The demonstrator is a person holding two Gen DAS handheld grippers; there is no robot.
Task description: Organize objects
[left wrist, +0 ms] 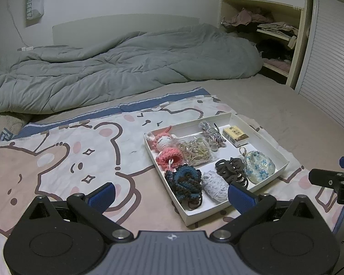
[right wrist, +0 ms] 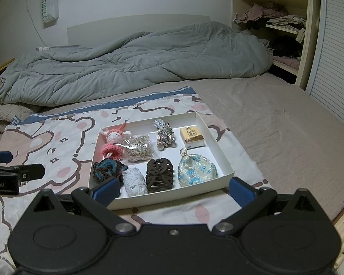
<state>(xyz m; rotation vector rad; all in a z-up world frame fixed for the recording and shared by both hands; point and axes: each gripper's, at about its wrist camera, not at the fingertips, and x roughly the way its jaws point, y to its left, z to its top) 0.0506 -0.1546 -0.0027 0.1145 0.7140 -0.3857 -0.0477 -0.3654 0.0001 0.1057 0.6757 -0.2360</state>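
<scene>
Tools level above bed, left tool [left wrist: 170, 197] spread empty, right tool [right wrist: 173, 191] spread before white tray [right wrist: 227, 160]

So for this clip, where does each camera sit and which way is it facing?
Left wrist: on the left tongs, open, facing across the bed at the white tray from its left; right tongs show at the right edge.
Right wrist: on the right tongs, open, facing the tray squarely; left tongs show at the left edge.
Shared: tray, grey duvet, shelves.
</scene>
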